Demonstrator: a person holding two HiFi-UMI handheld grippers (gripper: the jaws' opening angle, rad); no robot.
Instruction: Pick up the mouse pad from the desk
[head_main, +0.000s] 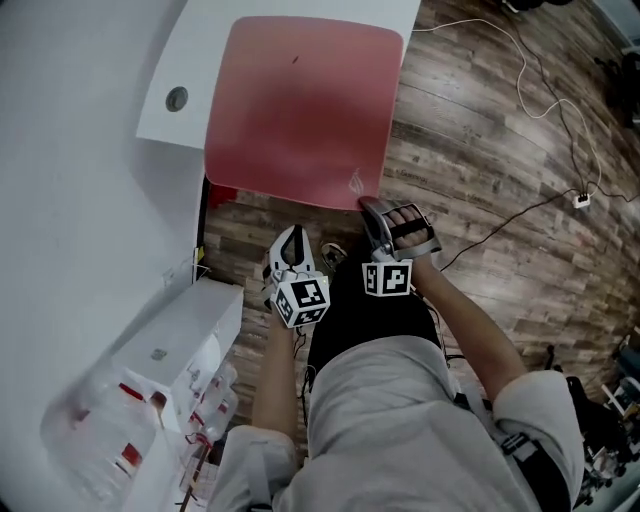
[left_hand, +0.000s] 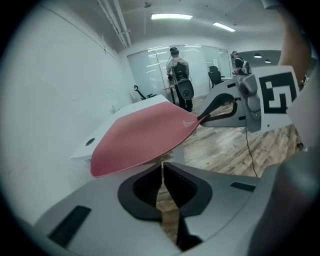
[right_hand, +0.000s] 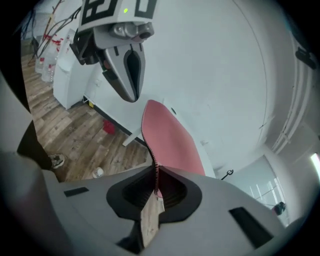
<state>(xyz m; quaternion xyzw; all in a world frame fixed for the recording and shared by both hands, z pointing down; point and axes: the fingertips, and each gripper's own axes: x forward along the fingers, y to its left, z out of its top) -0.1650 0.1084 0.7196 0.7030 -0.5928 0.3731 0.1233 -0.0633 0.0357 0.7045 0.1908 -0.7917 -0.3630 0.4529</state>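
right gripper view: right gripper (right_hand: 156, 175) clamps the mouse pad (right_hand: 172, 142)

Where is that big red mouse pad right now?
In the head view the soft red mouse pad sits top centre, overhanging the edge of the white desk, its near right corner pinched by the right gripper.

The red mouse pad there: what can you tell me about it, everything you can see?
The mouse pad is a large, thin, soft-looking red sheet with rounded corners, a small white logo by its near right corner and a tiny dark mark toward the far side. It lies mostly on the white desk, its near part jutting past the desk's edge over the wood floor. The right gripper is shut on the corner by the logo; the edge there looks dark and stitched.
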